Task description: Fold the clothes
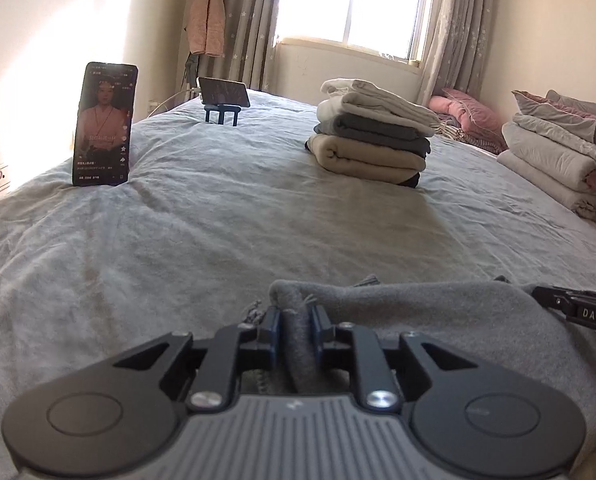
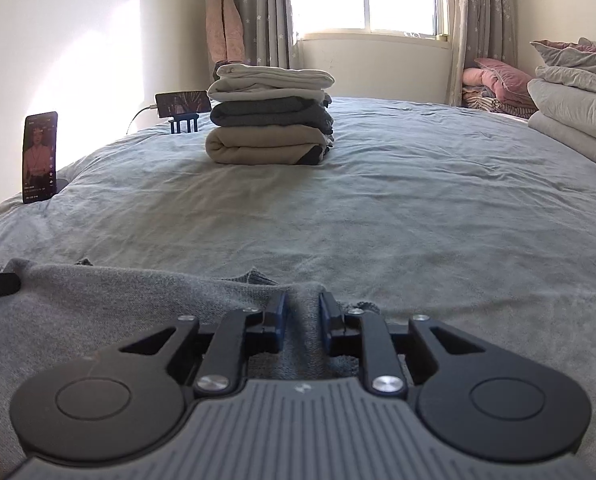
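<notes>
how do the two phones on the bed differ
The near phone stands upright in portrait; the far phone lies sideways in landscape on a blue stand. The near phone shows a bright video of a person in pink; the far phone's screen looks dark. A white cable runs to the far phone; none shows on the near one. Both are propped up on the grey bed sheet.

"DAS" in pale capitals on black finger of right gripper (image 1: 590, 314), at right edge of left wrist view, just beside grey garment (image 1: 438, 308). Small pale logo mark on grey ribbed body of each gripper, not readable as letters. Upright phone (image 1: 105, 124), left of folded clothes stack (image 1: 372, 132) on bed, shows video with overlaid caption lines and icons; characters too small to read.
</notes>
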The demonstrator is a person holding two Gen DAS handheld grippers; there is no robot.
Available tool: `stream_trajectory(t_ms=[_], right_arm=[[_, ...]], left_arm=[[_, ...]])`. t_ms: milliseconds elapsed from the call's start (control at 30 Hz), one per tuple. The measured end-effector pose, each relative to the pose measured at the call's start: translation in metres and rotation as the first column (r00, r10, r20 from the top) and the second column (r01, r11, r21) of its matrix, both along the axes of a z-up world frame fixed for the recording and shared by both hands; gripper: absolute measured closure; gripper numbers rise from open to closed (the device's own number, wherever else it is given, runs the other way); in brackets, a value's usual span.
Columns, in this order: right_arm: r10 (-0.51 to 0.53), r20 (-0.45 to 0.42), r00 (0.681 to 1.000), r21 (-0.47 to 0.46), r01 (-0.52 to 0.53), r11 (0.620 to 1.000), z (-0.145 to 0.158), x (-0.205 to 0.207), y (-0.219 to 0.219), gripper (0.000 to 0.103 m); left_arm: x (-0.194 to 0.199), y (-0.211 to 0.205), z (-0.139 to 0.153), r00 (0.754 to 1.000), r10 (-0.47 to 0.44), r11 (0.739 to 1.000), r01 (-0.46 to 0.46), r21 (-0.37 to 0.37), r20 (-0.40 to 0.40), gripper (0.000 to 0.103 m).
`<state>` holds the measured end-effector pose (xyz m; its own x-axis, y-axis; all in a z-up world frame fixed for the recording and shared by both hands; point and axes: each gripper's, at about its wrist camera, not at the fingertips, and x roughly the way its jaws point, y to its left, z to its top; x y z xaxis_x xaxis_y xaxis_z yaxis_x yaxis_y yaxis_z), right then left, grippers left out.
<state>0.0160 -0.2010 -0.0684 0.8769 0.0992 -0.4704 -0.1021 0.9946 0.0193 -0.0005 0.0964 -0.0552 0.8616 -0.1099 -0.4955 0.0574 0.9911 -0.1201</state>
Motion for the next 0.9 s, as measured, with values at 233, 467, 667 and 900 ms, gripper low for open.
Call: stream_trajectory(t_ms=[233,467,667,900], right_arm=[[0.064,0.108,0.992,-0.116,-0.051,0.992,0.02,-0.031,0.031,0.041],[0.16,0.032,0.987,-0.084,-0.157,0.984,0.008,-0.032,0.06,0.036],[0.113,-0.02,0.993,0.003,-0.113,0.994,-0.003,-0.027,0.04,0.031],[0.05,-0.03,0.998,0.063,-0.048,0.997,-0.002,-0.035,0.005,0.029]], left_arm=[[-0.035,-0.016,0.034,0.977,0.081,0.995,-0.091,0.04,0.197,0.037],[-0.028,-0.055,0.019,0.991,-0.071,0.995,0.063,0.073,0.112,0.022],[-0.02,-0.059,-0.01,0.996,-0.094,0.984,0.092,0.15,0.008,0.021],[-0.018,-0.019,-0.011,0.998,-0.045,0.999,0.045,0.003,-0.05,0.011]])
